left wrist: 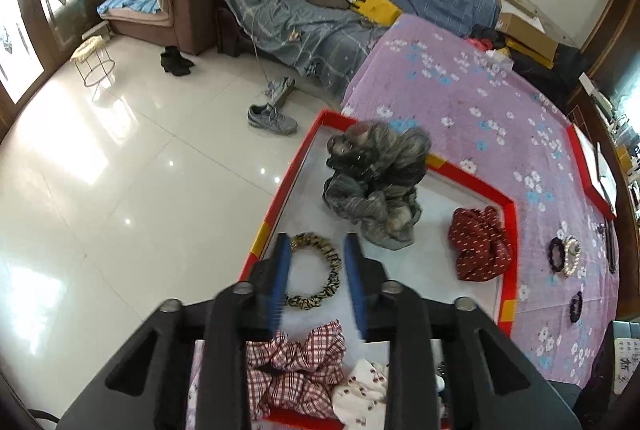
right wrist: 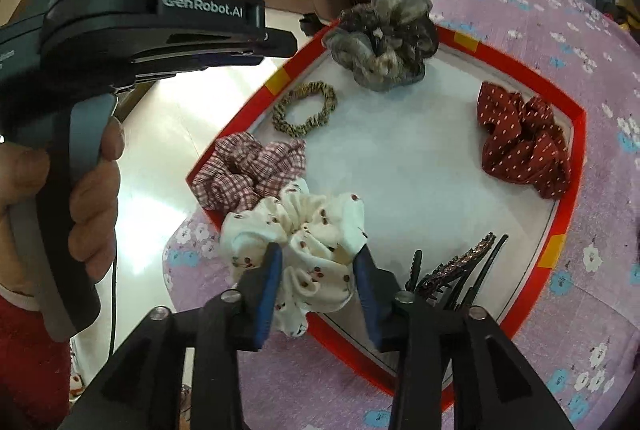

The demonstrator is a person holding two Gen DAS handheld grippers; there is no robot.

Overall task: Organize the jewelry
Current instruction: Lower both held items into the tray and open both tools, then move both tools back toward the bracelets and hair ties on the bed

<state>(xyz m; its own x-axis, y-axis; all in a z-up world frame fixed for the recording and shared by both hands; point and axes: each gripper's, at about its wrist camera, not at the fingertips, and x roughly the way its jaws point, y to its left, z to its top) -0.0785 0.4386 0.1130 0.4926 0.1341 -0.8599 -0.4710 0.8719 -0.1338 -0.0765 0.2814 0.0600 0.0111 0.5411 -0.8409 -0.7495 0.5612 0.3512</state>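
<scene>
A white tray with a red rim [left wrist: 472,181] [right wrist: 576,157] lies on a purple flowered cloth. It holds a grey scrunchie [left wrist: 376,181] [right wrist: 384,41], a dark red dotted one [left wrist: 480,246] [right wrist: 520,145], a thin leopard ring [left wrist: 334,270] [right wrist: 330,101], a red checked one [left wrist: 296,362] [right wrist: 248,169] and dark hair clips [right wrist: 452,270]. My left gripper [left wrist: 317,244] [right wrist: 280,41] hangs open above the leopard ring, holding nothing. My right gripper [right wrist: 318,256] stands open around a white cherry-print scrunchie [right wrist: 316,226] [left wrist: 360,390], which rests on the tray's near rim.
The purple cloth [left wrist: 480,89] covers the table, whose left edge drops to a glossy tiled floor [left wrist: 120,169]. More small hair ties [left wrist: 564,254] lie on the cloth at the right, near another red-edged lid [left wrist: 592,165]. Shoes [left wrist: 272,117] and a sofa [left wrist: 304,25] are beyond.
</scene>
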